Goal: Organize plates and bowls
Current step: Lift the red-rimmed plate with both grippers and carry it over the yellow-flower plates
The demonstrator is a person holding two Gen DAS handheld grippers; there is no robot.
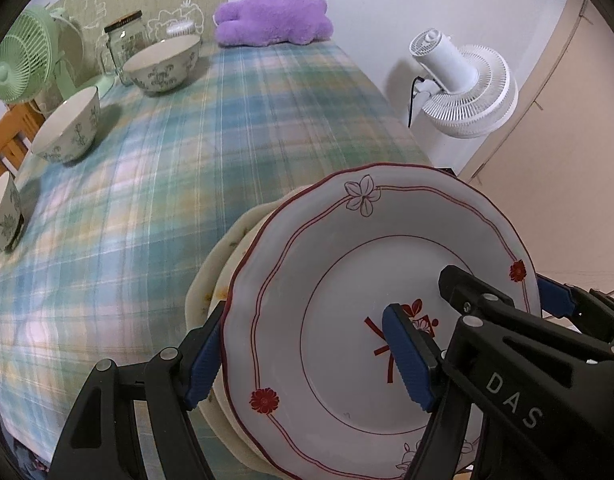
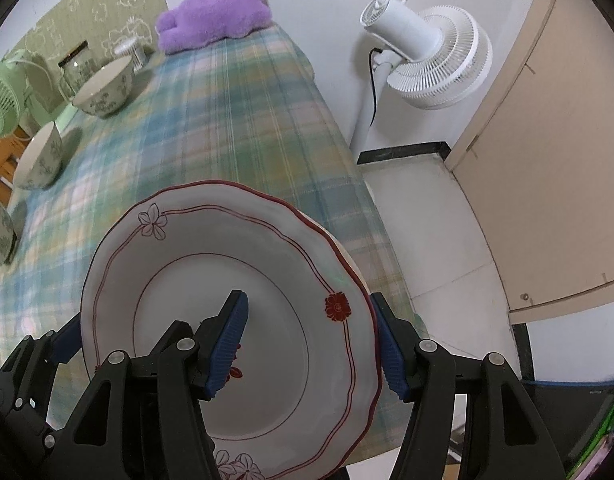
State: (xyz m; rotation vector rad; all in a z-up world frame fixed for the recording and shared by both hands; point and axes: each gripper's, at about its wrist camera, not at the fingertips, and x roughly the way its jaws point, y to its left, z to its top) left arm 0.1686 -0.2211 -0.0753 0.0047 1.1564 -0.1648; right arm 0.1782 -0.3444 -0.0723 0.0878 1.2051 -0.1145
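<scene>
Both grippers straddle opposite edges of the top plate [image 1: 371, 292] of a stack at the table's [image 1: 155, 184] near edge: left gripper [image 1: 307, 364] on its left rim, right gripper [image 2: 313, 350] on its right rim. Whether either is clenched is unclear. Three bowls [image 1: 69, 126] stand far left.

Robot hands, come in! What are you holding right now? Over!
Both hand-held grippers, left and right, clamp opposite rims of the red-trimmed plate. It sits atop a cream plate stack. Three bowls wait across the tablecloth. Nothing in the way.
</scene>
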